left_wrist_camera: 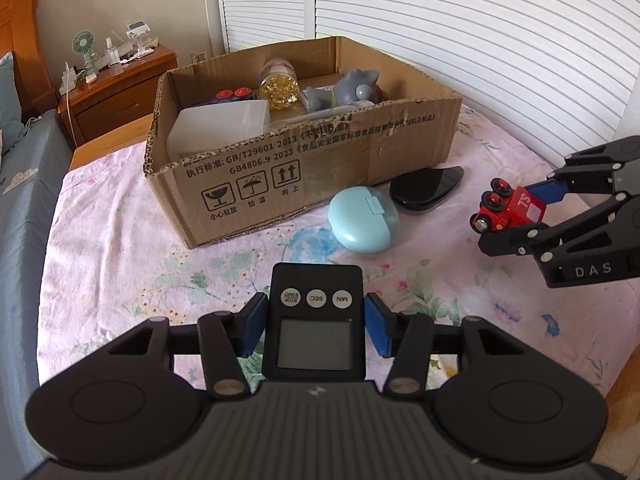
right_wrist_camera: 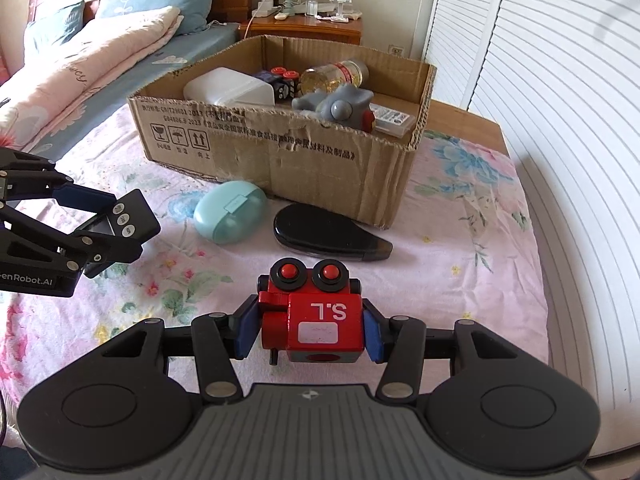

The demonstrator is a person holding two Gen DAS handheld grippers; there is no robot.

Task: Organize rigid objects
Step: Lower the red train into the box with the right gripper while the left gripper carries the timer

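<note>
My left gripper [left_wrist_camera: 315, 322] is shut on a black digital timer [left_wrist_camera: 315, 322] and holds it above the floral bedsheet; it also shows in the right wrist view [right_wrist_camera: 128, 218]. My right gripper [right_wrist_camera: 310, 328] is shut on a red toy train engine [right_wrist_camera: 314, 316], which also shows in the left wrist view [left_wrist_camera: 508, 208]. An open cardboard box [left_wrist_camera: 304, 160] stands ahead, also in the right wrist view [right_wrist_camera: 288, 148]. It holds a white container [left_wrist_camera: 218, 128], a jar of yellow beads [left_wrist_camera: 279, 86], a grey toy figure [left_wrist_camera: 344, 90] and more. A light blue case [left_wrist_camera: 362, 220] and a black flat case [left_wrist_camera: 426, 188] lie in front of the box.
The bed edge lies to the right, near white louvered doors [left_wrist_camera: 460, 20]. A wooden nightstand [left_wrist_camera: 120, 84] with a small fan and chargers stands behind the box. Pillows and a folded quilt [right_wrist_camera: 92, 52] lie at the head of the bed.
</note>
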